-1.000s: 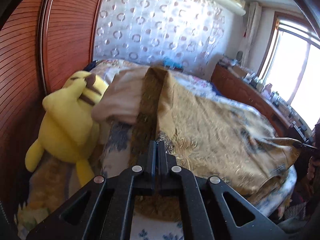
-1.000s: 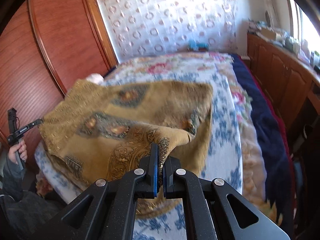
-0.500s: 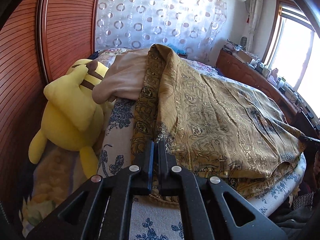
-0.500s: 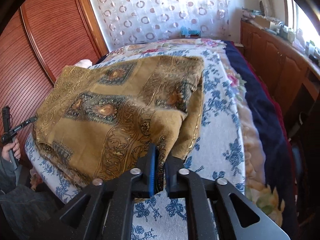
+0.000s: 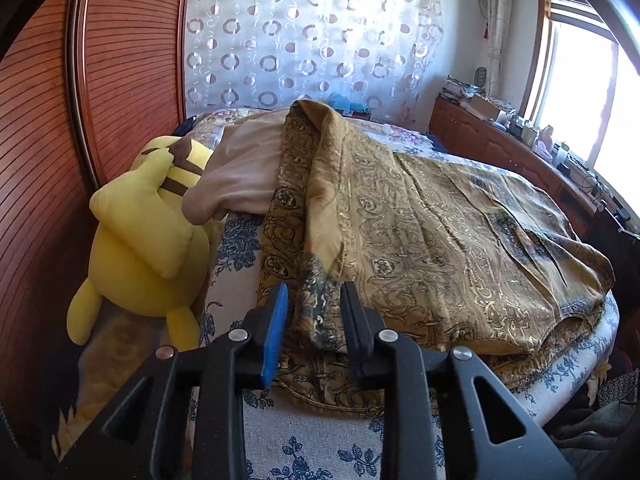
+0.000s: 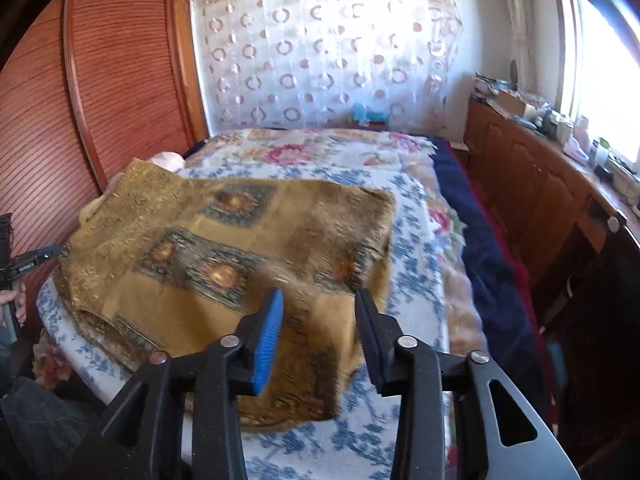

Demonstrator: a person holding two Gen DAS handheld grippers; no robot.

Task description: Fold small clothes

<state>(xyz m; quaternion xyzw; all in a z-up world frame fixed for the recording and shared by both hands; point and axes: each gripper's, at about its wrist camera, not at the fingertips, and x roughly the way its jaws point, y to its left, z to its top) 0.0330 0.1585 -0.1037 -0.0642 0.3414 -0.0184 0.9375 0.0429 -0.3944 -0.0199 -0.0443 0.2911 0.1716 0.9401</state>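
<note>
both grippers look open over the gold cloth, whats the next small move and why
Probably draw both grippers back, clear of the gold patterned garment. The left gripper and right gripper stand open with cloth lying loose between the jaws, and the garment rests doubled on the bed, so this fold looks laid.

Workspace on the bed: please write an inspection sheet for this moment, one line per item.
Surface: bed with blue-flowered sheet.
Job's things: gold patterned garment lies folded on the sheet; one end rides up over a beige pillow.
Clutter: yellow plush toy beside the pillow.
Grippers: left gripper open, a cloth edge between its fingers; right gripper open above the garment.
Cables: nothing seen.
Surroundings: wooden wardrobe, circle-print curtain, wooden sideboard under a window.
</note>
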